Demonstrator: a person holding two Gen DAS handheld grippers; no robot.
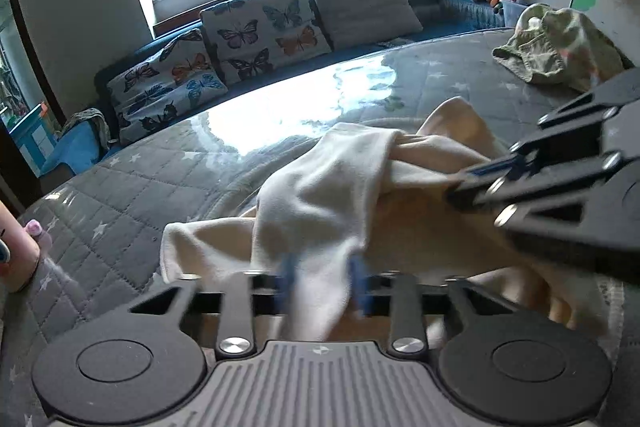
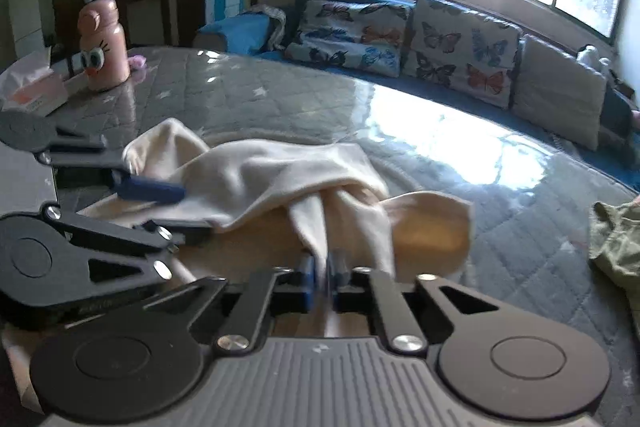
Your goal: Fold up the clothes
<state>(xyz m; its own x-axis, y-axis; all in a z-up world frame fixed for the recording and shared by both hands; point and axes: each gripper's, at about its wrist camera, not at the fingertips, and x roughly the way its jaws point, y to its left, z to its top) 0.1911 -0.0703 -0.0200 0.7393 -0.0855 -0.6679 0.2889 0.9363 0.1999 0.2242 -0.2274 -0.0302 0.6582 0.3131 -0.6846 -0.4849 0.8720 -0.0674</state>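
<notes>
A cream cloth garment (image 1: 328,195) lies bunched on the grey quilted bed; it also shows in the right wrist view (image 2: 260,179). My left gripper (image 1: 322,281) holds a fold of it between its blue pads, jaws a cloth's width apart. It appears from the side in the right wrist view (image 2: 160,203). My right gripper (image 2: 322,281) is shut on another fold of the same cloth. It reaches in from the right in the left wrist view (image 1: 472,179). Both hold the cloth lifted slightly off the bed.
An olive green garment (image 1: 560,47) lies crumpled at the bed's far right, and shows in the right wrist view (image 2: 616,239). A pink bottle (image 2: 103,45) and tissue box (image 2: 34,89) stand at the left. Butterfly cushions (image 1: 260,31) line the window bench.
</notes>
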